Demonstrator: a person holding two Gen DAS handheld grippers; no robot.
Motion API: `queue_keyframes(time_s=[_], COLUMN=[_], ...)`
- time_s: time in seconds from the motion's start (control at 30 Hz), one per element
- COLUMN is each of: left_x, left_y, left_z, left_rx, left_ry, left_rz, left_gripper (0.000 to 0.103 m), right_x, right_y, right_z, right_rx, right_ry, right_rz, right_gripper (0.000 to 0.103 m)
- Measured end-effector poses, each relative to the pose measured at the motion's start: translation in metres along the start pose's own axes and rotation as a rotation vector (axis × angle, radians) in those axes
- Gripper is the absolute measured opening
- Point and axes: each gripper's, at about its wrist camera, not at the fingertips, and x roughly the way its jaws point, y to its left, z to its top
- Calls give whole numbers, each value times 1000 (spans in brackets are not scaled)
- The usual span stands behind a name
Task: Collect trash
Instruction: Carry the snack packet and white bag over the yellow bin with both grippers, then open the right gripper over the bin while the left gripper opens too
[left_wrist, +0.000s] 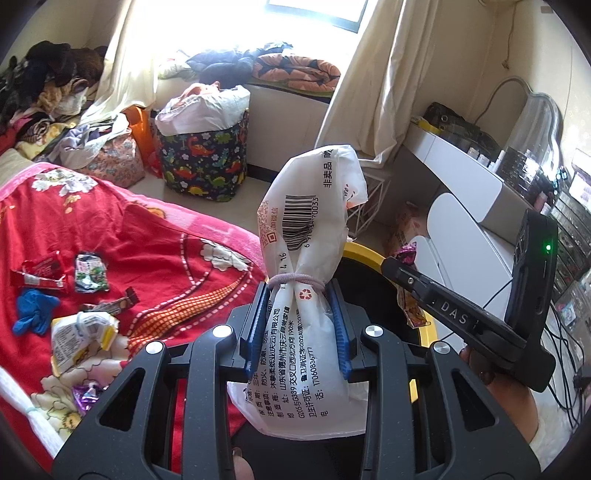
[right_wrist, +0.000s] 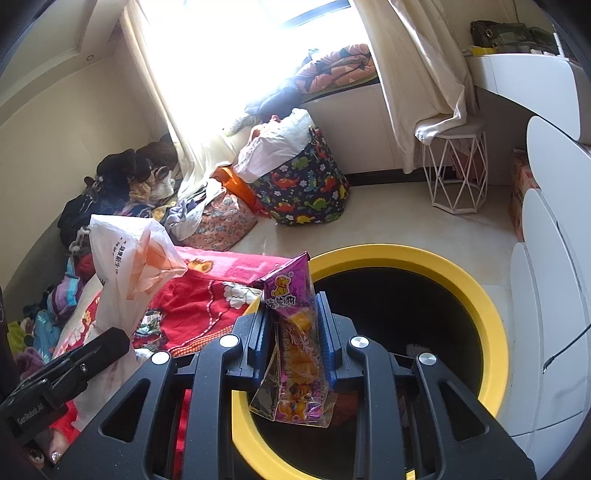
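My left gripper (left_wrist: 300, 295) is shut on a white plastic packet (left_wrist: 310, 236) tied with a hair band, held upright beside the bed edge; it also shows in the right wrist view (right_wrist: 122, 266). My right gripper (right_wrist: 293, 314) is shut on a purple snack wrapper (right_wrist: 295, 332), held over the black bin with a yellow rim (right_wrist: 480, 295). The bin's rim (left_wrist: 364, 254) shows behind the white packet. Several wrappers lie on the red blanket (left_wrist: 147, 229): a red one (left_wrist: 37, 275), a green one (left_wrist: 90, 273), a brown bar (left_wrist: 114, 302), a white-yellow one (left_wrist: 81, 339), and a blue glove (left_wrist: 35, 310).
A dinosaur-print hamper (right_wrist: 306, 184) and a floral bag (right_wrist: 225, 221) stand on the floor by the window. A white wire stool (right_wrist: 458, 173) stands near the curtain. White drawers (right_wrist: 550, 258) line the right side. Clothes are piled at the left wall (right_wrist: 122, 177).
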Motion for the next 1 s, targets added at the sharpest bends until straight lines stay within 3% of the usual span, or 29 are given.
queue_keyframes(time_s=[0.47, 1.0], left_x=[36, 77], left_y=[-26, -34], left_z=[-1, 2], left_rx=[50, 41], left_ry=[58, 119], left_rz=[-34, -47], left_gripper=[25, 25], right_x=[2, 9], right_y=[-31, -58], right_z=[-2, -6], right_rx=[69, 123], right_ry=[-1, 11], right_rz=[-49, -88], right_gripper=[23, 25])
